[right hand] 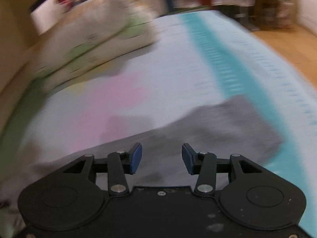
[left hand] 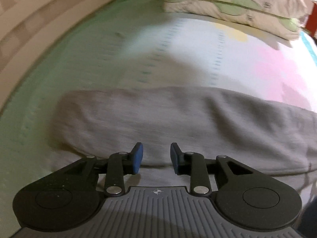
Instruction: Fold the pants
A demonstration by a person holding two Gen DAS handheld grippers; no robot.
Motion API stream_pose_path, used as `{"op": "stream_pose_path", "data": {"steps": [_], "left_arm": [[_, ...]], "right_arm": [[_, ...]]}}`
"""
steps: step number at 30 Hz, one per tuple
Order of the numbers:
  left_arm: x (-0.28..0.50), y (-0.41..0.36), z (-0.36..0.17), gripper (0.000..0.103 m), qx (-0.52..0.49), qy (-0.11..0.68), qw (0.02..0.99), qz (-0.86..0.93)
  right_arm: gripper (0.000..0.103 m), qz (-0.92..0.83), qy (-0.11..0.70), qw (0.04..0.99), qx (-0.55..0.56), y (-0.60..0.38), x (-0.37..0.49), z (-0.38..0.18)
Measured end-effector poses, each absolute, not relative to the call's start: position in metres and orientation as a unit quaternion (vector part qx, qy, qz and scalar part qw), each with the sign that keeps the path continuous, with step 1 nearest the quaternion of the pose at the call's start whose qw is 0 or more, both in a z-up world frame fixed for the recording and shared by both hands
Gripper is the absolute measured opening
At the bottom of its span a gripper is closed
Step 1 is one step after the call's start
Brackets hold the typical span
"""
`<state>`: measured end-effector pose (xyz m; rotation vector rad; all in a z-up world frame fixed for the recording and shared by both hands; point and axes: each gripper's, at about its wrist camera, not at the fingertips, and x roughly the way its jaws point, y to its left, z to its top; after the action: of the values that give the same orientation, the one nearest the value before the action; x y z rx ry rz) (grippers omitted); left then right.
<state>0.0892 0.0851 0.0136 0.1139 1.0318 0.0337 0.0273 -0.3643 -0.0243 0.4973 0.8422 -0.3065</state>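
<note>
Grey pants (left hand: 168, 123) lie flat across a bed, folded lengthwise into a long band. My left gripper (left hand: 156, 157) is open and empty, just above the near edge of the pants. In the right wrist view the pants (right hand: 218, 127) stretch from the lower left to a squared end at the right. My right gripper (right hand: 161, 158) is open and empty over the grey cloth. Both views are blurred by motion.
The bed sheet (left hand: 198, 55) has green, white, pink and teal stripes. Two stacked pillows (left hand: 227, 2) lie at the head of the bed; they also show in the right wrist view (right hand: 95, 39). A wooden floor (right hand: 287, 45) lies beyond the bed's right edge.
</note>
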Motion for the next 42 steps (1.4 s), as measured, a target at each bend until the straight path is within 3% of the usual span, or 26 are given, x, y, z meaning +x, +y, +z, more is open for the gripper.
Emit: {"op": "stream_pose_path", "data": {"steps": [12,14,16,22,27,29,30,31,36,42], "left_arm": [[0.082,0.159,-0.010,0.031,0.056,0.495,0.867,-0.024],[0.080,0.163,-0.013,0.047,0.051,0.496,0.866,-0.045],[0.075,0.165,-0.017,0.073,0.051,0.496,0.864,-0.065],[0.067,0.154,-0.034,0.083,0.096,0.491,0.859,-0.105],[0.065,0.154,-0.040,0.084,0.110,0.479,0.862,-0.119],[0.064,0.156,-0.039,0.090,0.113,0.474,0.865,-0.118],[0.064,0.157,-0.039,0.091,0.115,0.471,0.867,-0.118],[0.064,0.157,-0.038,0.091,0.118,0.466,0.869,-0.117],[0.068,0.162,-0.035,0.097,0.122,0.464,0.870,-0.112],[0.080,0.206,-0.028,0.098,-0.110,0.481,0.862,-0.114]], "right_arm": [[0.050,0.112,0.496,0.821,0.259,-0.158,0.061,-0.067],[0.050,0.128,0.513,0.799,0.286,-0.144,0.061,-0.080],[0.050,0.125,0.524,0.786,0.303,-0.134,0.062,-0.092],[0.054,0.099,0.523,0.775,0.341,-0.124,0.075,-0.111],[0.058,0.073,0.504,0.759,0.406,-0.124,0.093,-0.118],[0.043,0.061,0.491,0.753,0.434,-0.123,0.097,-0.120],[0.009,0.058,0.485,0.753,0.440,-0.121,0.100,-0.119],[0.005,0.057,0.479,0.756,0.443,-0.119,0.101,-0.117],[0.005,0.065,0.450,0.791,0.411,-0.117,0.098,-0.089],[0.004,0.087,0.436,0.817,0.367,-0.118,0.093,-0.062]]}}
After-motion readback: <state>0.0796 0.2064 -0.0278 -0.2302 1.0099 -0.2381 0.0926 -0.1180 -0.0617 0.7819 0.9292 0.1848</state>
